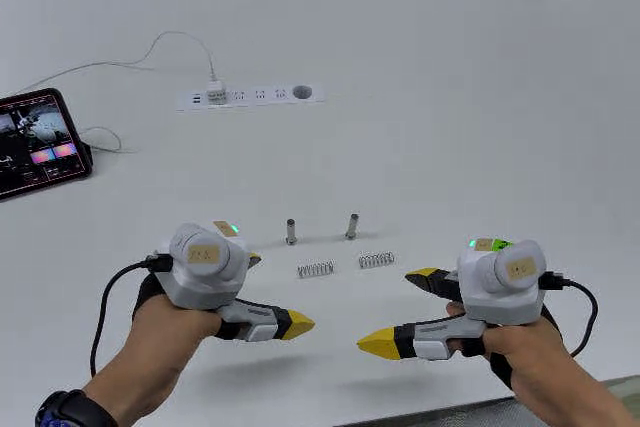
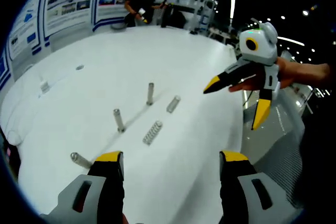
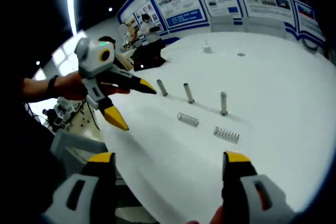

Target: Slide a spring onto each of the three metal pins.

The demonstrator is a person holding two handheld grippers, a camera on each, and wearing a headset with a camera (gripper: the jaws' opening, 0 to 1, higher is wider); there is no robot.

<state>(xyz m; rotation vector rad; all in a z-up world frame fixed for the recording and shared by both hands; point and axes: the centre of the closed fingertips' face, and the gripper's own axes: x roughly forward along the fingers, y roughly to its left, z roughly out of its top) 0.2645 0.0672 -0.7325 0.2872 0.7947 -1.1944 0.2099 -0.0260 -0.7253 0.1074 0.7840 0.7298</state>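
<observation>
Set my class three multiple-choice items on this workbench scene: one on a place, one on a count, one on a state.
1. Where do the two springs lie relative to the pins?
A. Slid onto them.
B. Flat on the table, nearer the person.
C. Between a gripper's jaws.

2. How many pins show in the right gripper view?
A. One.
B. Five.
C. Three.

3. How are the left gripper and right gripper?
A. Both open, empty.
B. Both shut on springs.
C. One shut on a pin.

Answers: 1 B, the springs lie bare in front of the pins; 2 C, three pins line up; 3 A, each gripper's jaws stand wide apart, nothing between.
</observation>
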